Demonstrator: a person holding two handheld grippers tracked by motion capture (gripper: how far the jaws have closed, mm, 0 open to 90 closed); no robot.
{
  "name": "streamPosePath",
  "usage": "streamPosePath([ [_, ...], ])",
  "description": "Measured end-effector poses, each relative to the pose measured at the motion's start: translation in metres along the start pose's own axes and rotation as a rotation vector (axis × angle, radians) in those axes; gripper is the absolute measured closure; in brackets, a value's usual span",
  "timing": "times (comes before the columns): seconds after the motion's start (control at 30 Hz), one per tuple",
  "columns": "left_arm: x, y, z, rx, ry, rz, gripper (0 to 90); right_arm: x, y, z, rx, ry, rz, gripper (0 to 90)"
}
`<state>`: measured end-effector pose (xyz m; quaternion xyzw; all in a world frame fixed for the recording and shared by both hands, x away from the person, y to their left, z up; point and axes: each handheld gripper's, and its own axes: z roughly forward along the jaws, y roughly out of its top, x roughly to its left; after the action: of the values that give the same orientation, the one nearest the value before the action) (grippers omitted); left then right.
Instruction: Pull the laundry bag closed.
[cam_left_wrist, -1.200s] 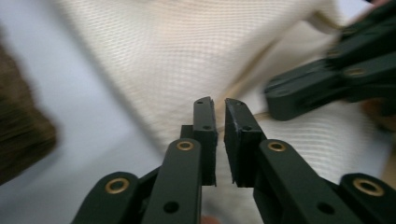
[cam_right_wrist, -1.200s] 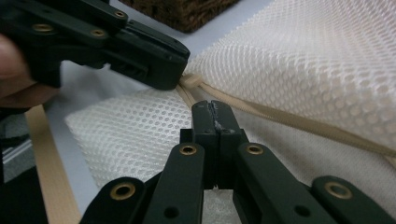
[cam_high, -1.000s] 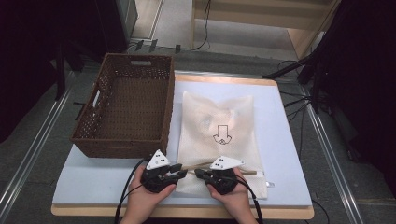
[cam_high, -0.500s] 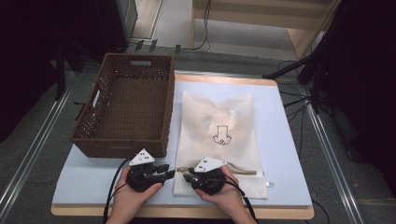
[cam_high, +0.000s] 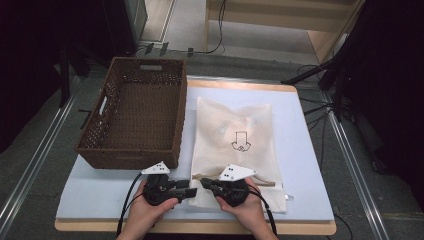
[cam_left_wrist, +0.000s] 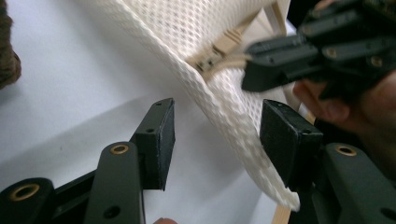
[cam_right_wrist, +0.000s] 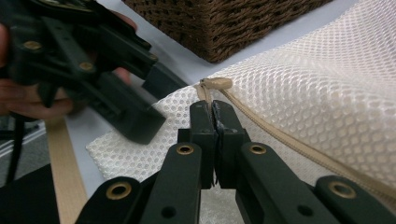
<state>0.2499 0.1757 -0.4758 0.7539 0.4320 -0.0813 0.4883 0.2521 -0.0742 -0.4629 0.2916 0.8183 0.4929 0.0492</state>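
While right claw (cam_right_wrist: 214, 122) pinches mesh bag (cam_right_wrist: 327, 102), zipper pull hidden; left claw (cam_left_wrist: 217, 135) apart, just widened.

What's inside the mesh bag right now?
Through the mesh bag a pale folded garment shows faintly, under a printed black arrow mark. The weave blurs it, so what exactly it is stays unclear.

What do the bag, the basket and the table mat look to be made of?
The bag looks like cream synthetic mesh fabric: regular small holes, soft folds, a beige zipper sewn in. The basket seems to be dark brown woven wicker or paper cord, matte. The table mat looks like smooth, pale blue foam or plastic sheet; which one is unclear.
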Motion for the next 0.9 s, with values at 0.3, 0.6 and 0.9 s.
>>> streamPosePath([
  [0.3,0.004,0.0,0.008,0.012,-0.005,0.016,80.3,-0.002,-0.004,0.004,0.049,0.013,-0.003,85.3],
  [0.6,-0.012,-0.005,0.01,-0.015,0.119,0.136,82.3,-0.012,0.007,0.004,-0.032,0.057,0.244,64.0],
  [0.9,-0.012,-0.004,0.01,-0.012,0.143,0.132,80.8,-0.016,0.007,0.014,-0.024,0.082,0.384,79.2],
])
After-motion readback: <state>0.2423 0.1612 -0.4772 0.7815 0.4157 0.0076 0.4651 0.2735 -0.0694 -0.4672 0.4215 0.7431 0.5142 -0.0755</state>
